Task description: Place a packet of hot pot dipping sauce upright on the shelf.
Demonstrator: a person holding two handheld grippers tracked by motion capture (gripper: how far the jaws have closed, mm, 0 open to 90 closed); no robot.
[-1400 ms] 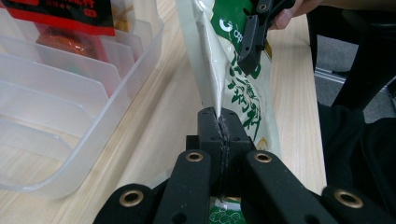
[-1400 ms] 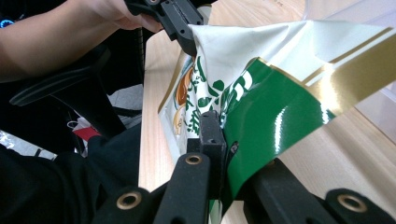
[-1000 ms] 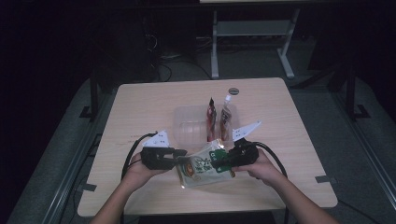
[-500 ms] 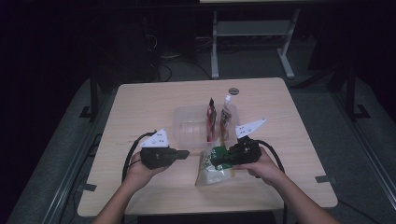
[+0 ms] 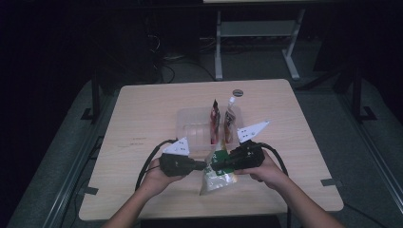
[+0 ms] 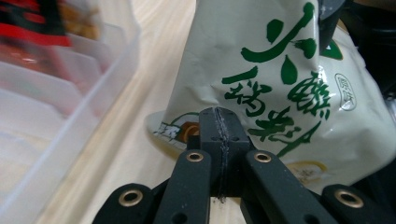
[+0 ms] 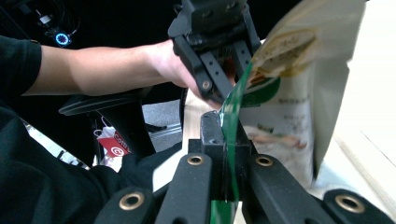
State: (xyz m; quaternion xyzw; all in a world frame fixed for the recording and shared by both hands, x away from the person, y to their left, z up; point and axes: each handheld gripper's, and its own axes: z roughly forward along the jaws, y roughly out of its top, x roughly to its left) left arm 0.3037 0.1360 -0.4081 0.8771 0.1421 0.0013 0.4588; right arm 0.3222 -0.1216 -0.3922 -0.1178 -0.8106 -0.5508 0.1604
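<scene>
snack pouch [image 5: 217, 173], white with green print, hangs near the table's [image 5: 142, 109] six o'clock edge in the high view, pinched at its top by the right gripper [image 5: 215, 166]; the left gripper [image 5: 203, 166] sits just at its nine o'clock, jaws pressed together on nothing. at twelve o'clock of both stands a clear plastic bin [image 5: 192, 124] with two upright packets [image 5: 215, 121] in it, and a small dark disc [image 5: 237, 92] lies beyond. left gripper view: closed jaws, just shut, right before the pouch [image 6: 280, 84], bin wall [image 6: 70, 107] at nine o'clock. right gripper view: jaws clamp the pouch's green edge [image 7: 232, 121], the left gripper [image 7: 212, 100] at twelve o'clock.
</scene>
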